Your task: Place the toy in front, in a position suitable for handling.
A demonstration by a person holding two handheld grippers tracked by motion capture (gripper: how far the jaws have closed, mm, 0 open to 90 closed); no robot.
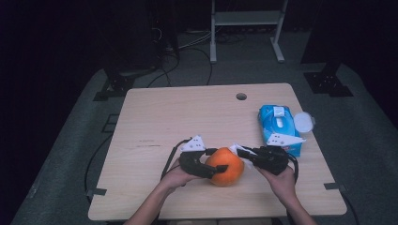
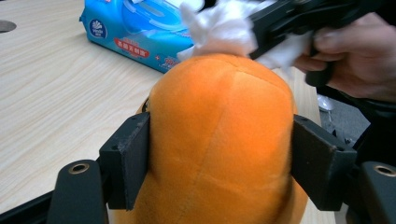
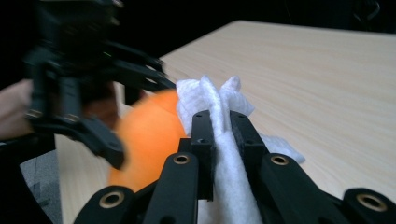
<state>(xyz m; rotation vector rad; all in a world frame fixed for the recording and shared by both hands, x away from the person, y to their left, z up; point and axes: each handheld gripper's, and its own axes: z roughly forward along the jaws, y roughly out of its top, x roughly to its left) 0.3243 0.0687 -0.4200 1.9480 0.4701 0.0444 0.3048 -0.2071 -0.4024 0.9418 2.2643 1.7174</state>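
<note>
Your left tongs [image 2: 219, 163]: black, around orange plush fruit [image 2: 224, 140] with seam lines. Your right tongs [image 3: 220, 126]: black, clamping white wipe [image 3: 219, 100]. Wipes pack [image 1: 279, 125]: blue, white flap, red label band. Worktop [image 1: 164, 112]: pale wood grain.

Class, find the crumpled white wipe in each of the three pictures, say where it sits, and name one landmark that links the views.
High view: the crumpled white wipe lies centre-right, between the round orange plush toy and the right tool.
Left gripper view: the wipe is at top centre, over the toy.
Right gripper view: the wipe is at centre, pinched by the tool's jaws.
Shared landmark: the orange toy.
</note>
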